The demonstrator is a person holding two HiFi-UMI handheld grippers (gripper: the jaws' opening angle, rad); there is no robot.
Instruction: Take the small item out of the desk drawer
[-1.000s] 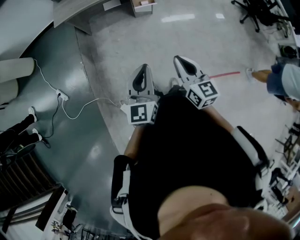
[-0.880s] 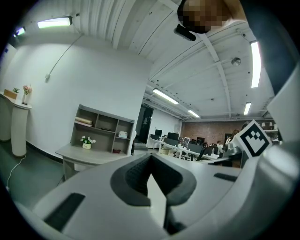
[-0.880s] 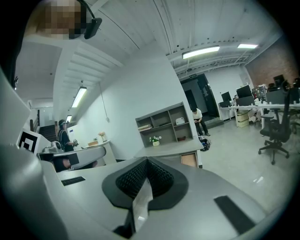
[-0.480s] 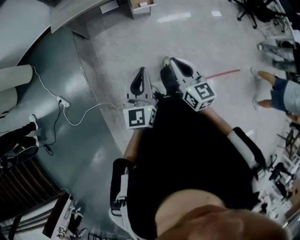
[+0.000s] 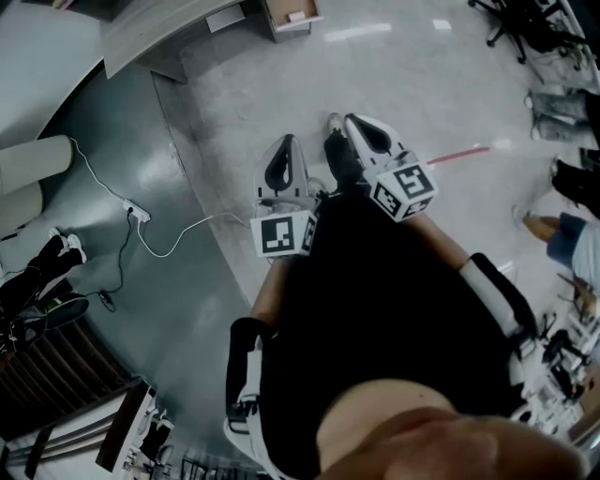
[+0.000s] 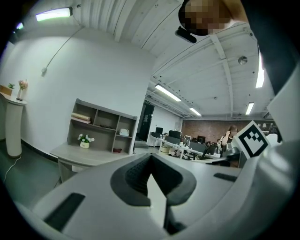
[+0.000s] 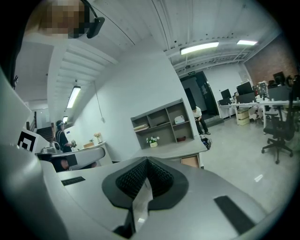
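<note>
Both grippers are held up close to the person's chest. In the head view my left gripper (image 5: 284, 155) and right gripper (image 5: 362, 123) point ahead over the floor, both shut with nothing in them. Far ahead stands the grey desk (image 5: 169, 33), with an open drawer (image 5: 291, 13) beside it. The right gripper view has my shut right gripper (image 7: 146, 176) aimed at that desk (image 7: 173, 151), its shelf unit (image 7: 161, 124) and the drawer (image 7: 190, 161). Beyond my shut left gripper (image 6: 151, 171) the desk (image 6: 89, 157) shows at the left. No small item shows.
A power strip with a white cable (image 5: 141, 216) lies on the dark floor at the left, near a person's legs (image 5: 37, 272). Bystanders (image 5: 562, 103) and office chairs (image 5: 511, 23) stand at the right. A red line (image 5: 459, 153) marks the floor.
The view has shifted a little as the person walks, and a foot now shows between the grippers. The bystanders at the right have moved. Both grippers stay shut against the chest.
</note>
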